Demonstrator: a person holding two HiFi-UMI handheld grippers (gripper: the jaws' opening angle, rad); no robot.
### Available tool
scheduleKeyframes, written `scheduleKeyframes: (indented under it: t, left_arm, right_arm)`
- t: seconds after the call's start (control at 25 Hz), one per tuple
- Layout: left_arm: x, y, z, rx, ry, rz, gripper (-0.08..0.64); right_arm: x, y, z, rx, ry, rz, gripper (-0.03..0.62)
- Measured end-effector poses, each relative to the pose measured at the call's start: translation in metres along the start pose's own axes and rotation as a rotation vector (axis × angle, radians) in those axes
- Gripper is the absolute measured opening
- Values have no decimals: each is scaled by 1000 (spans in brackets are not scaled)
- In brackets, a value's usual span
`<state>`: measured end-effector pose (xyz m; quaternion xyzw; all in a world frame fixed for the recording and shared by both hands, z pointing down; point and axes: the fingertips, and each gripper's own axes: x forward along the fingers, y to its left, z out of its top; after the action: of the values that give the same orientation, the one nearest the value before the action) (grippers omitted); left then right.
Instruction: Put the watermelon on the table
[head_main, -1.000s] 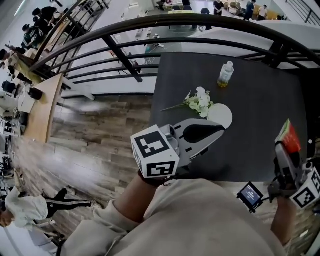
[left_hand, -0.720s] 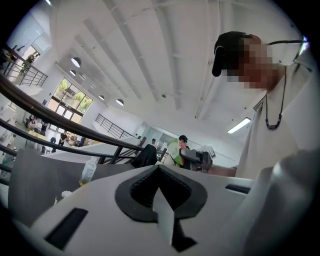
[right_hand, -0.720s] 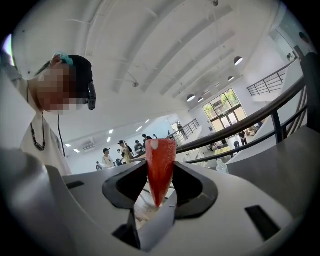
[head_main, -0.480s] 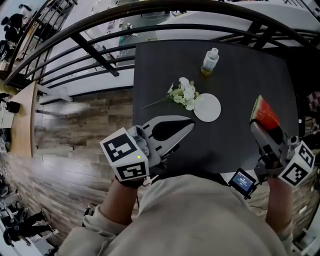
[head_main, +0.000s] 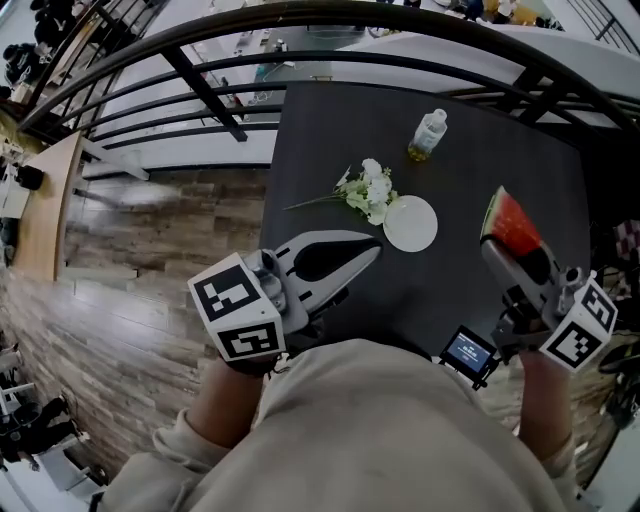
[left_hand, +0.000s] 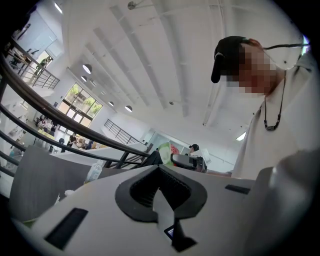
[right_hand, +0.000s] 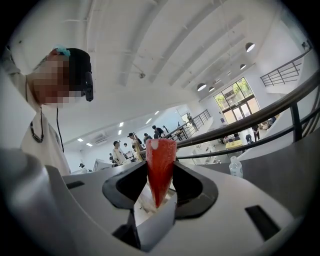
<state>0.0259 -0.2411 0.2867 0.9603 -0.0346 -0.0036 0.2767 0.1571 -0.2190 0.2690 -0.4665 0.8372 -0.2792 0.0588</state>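
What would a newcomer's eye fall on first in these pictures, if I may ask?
The red watermelon slice, clamped in the right gripper over the dark table's right side, stands out first. Mid-table lie white flowers beside a white disc, with a small bottle farther back. The left gripper, shut and empty, is at the table's near left edge.

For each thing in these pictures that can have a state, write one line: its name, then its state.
watermelon slice: gripped, not yet set on the table
right gripper: jaws shut on the watermelon slice
left gripper: jaws together, nothing between them
bottle: upright on the table
flowers: lying on the table
plate: flat on the table, empty
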Motion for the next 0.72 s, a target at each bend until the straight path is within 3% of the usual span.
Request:
scheduleKeyframes:
  t: [0.72]
  left_arm:
    - [-20, -15, -10, -36, -66, 47, 3]
  right_arm:
    - [15, -24, -27, -17, 112, -10, 170]
